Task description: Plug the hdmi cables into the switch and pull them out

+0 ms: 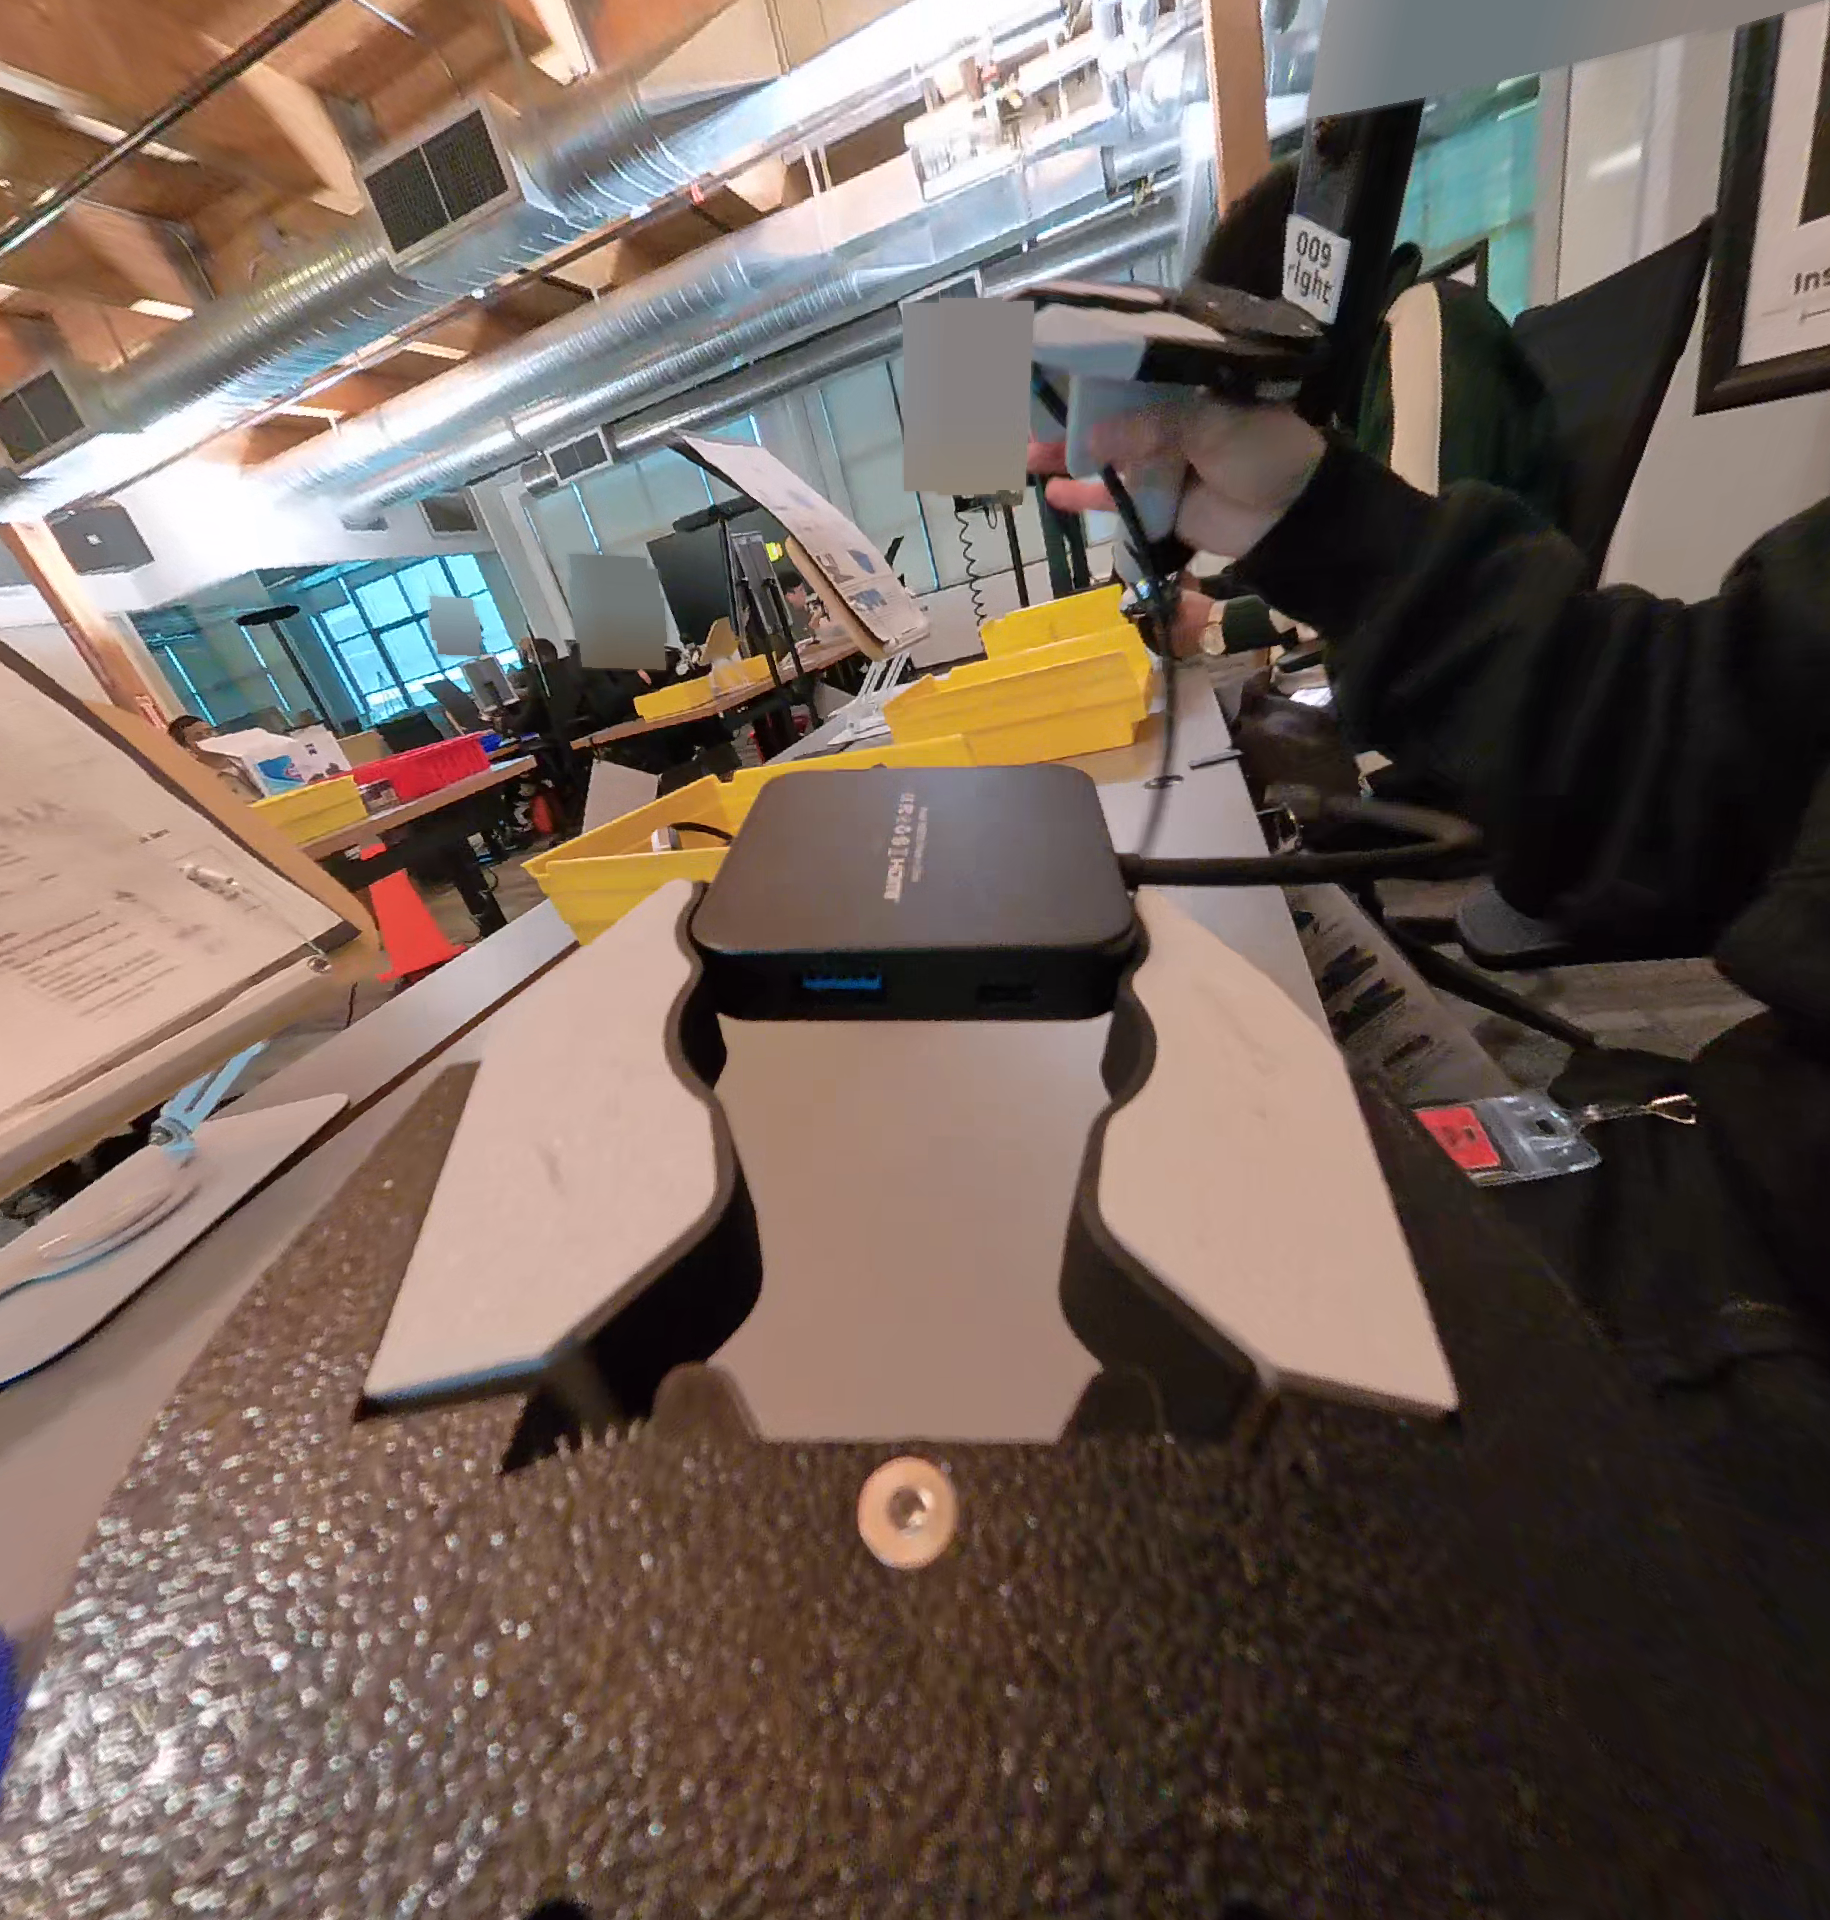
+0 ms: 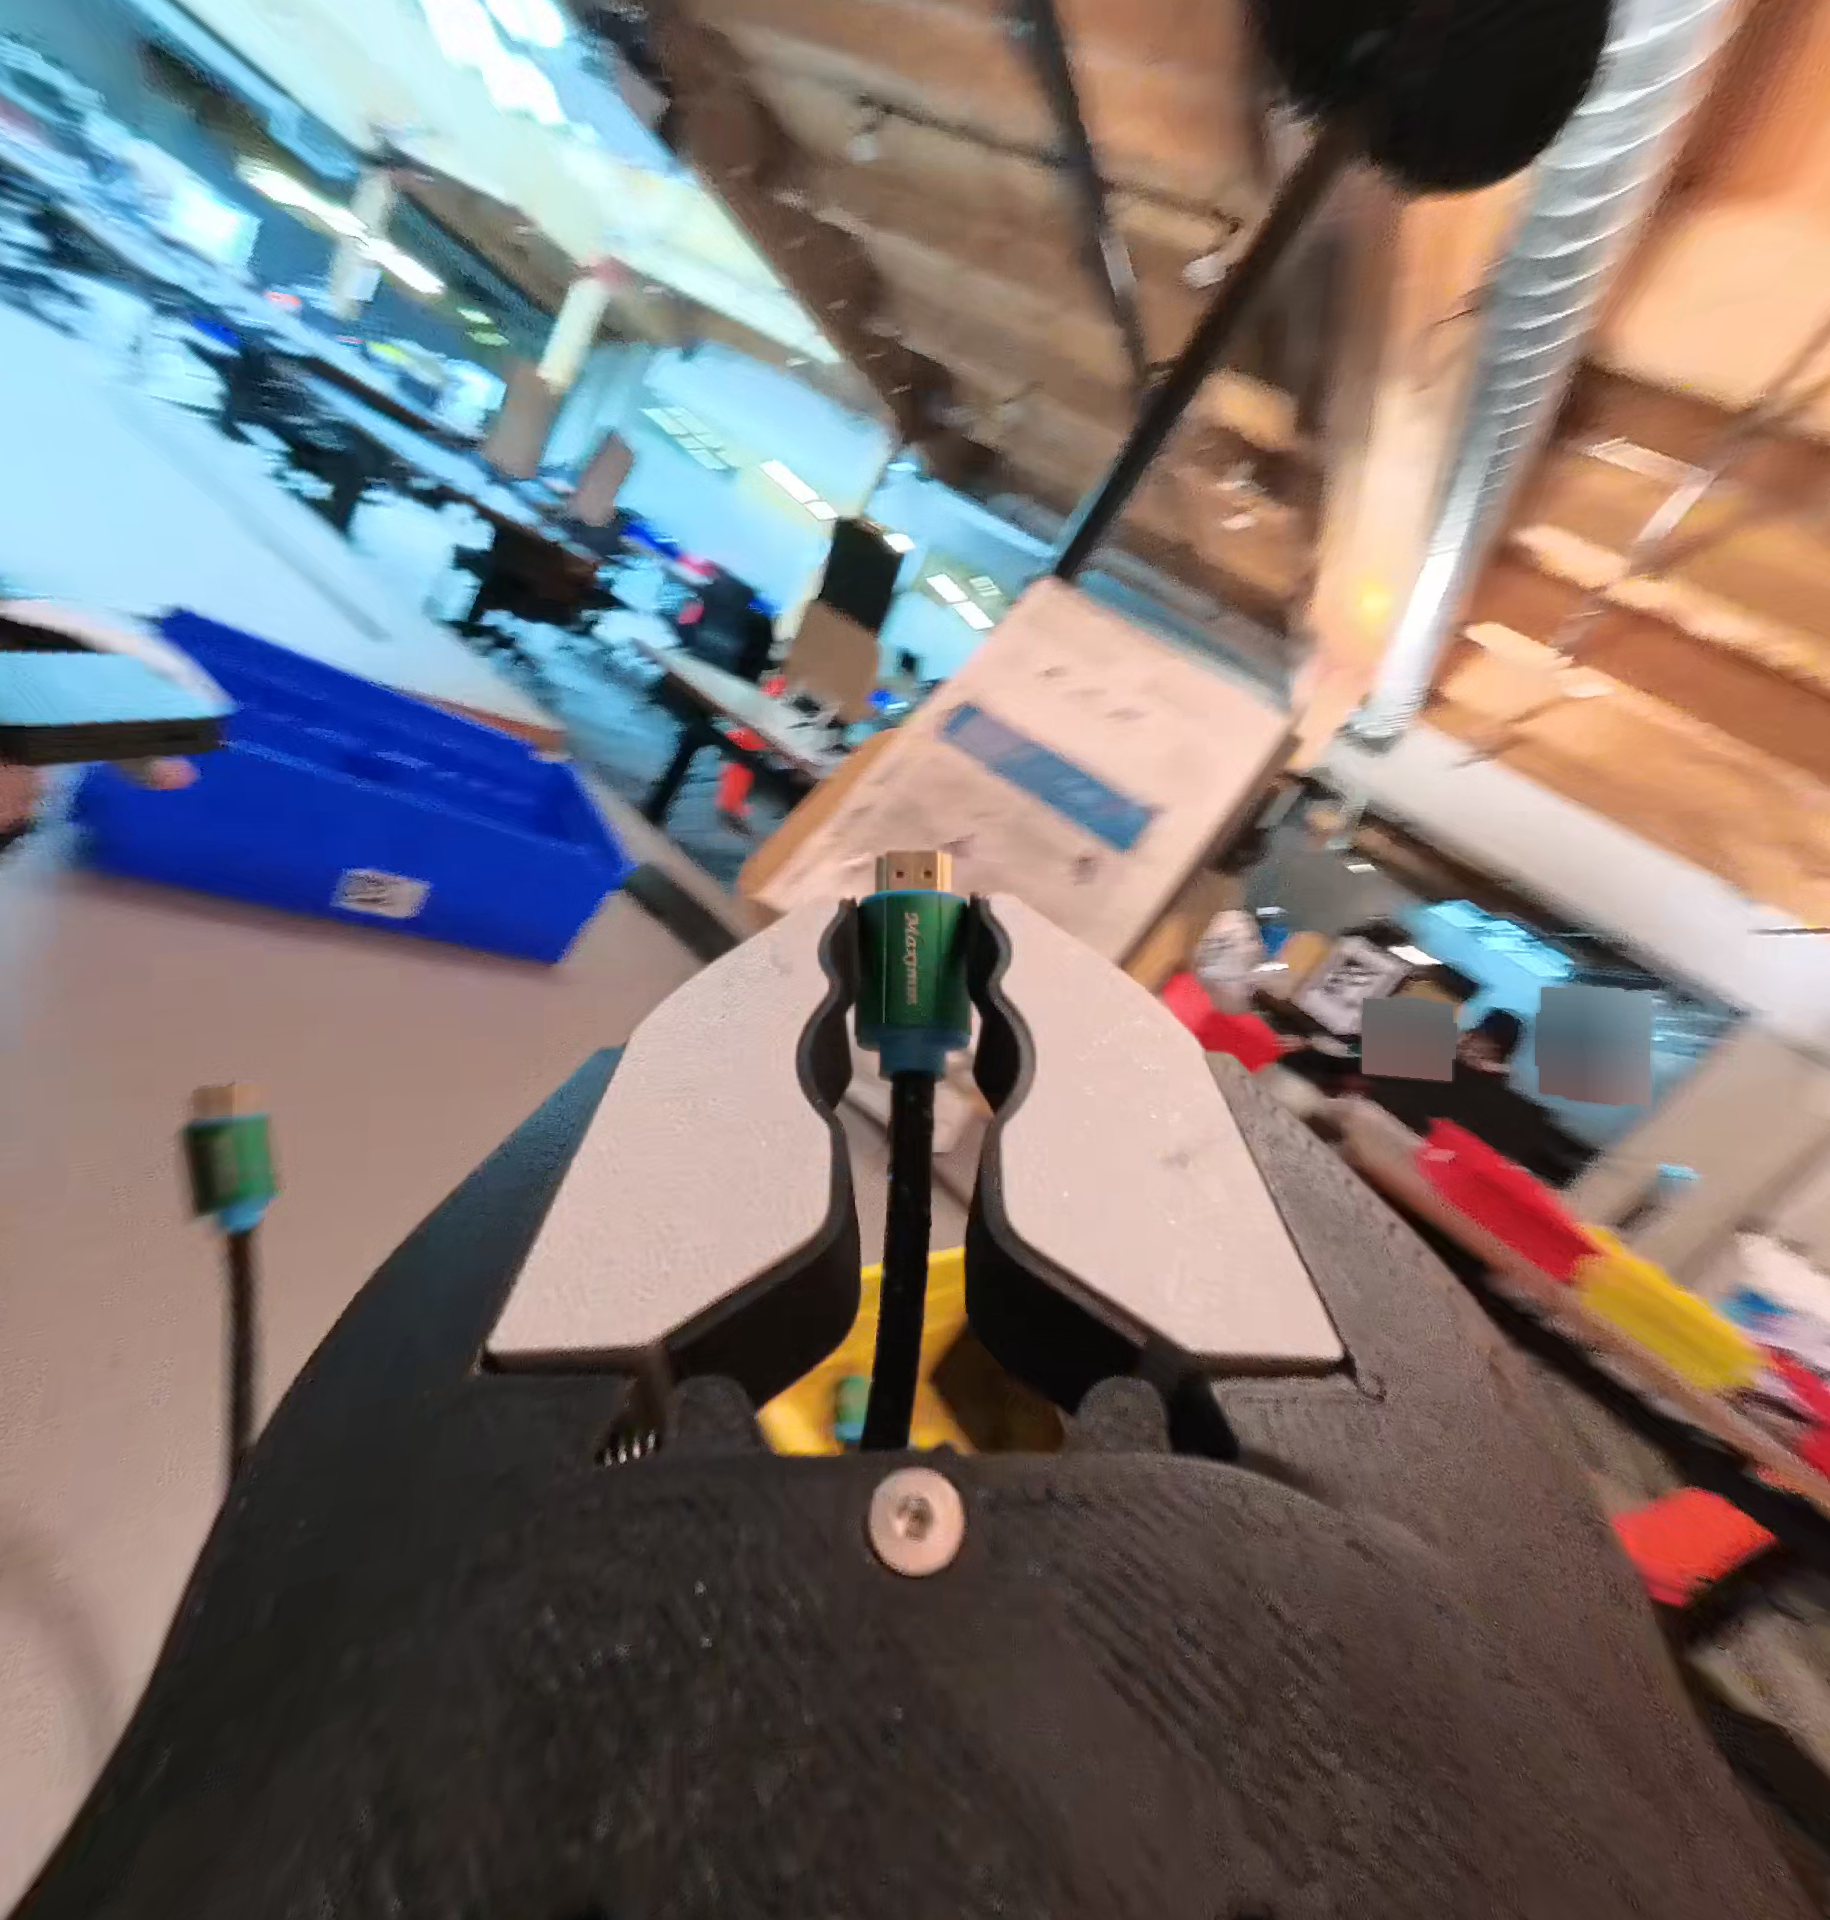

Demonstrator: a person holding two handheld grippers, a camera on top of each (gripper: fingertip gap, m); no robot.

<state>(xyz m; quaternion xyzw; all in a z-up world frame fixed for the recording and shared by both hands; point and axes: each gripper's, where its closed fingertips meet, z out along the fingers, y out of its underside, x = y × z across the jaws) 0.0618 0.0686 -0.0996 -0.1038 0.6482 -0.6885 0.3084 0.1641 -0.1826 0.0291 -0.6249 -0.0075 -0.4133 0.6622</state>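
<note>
My left gripper (image 1: 916, 935) is shut on the black switch (image 1: 921, 862), one finger on each side, and holds it level with its front ports facing the camera. A black cable (image 1: 1306, 862) leaves the switch's right side. My right gripper (image 2: 911, 935) is shut on a green HDMI plug (image 2: 911, 987), whose gold tip sticks out past the fingertips and points up and away. Its black cord runs back between the fingers. In the left wrist view the right gripper (image 1: 1087, 364) is raised at the upper right, apart from the switch. A second green HDMI plug (image 2: 227, 1153) lies at the left.
Yellow bins (image 1: 1025, 696) stand on the table behind the switch. A slanted document stand (image 1: 111, 862) is at the left. A person's black sleeve (image 1: 1565, 727) fills the right. A blue bin (image 2: 350, 790) sits on the table (image 2: 423, 1091) ahead and to the left.
</note>
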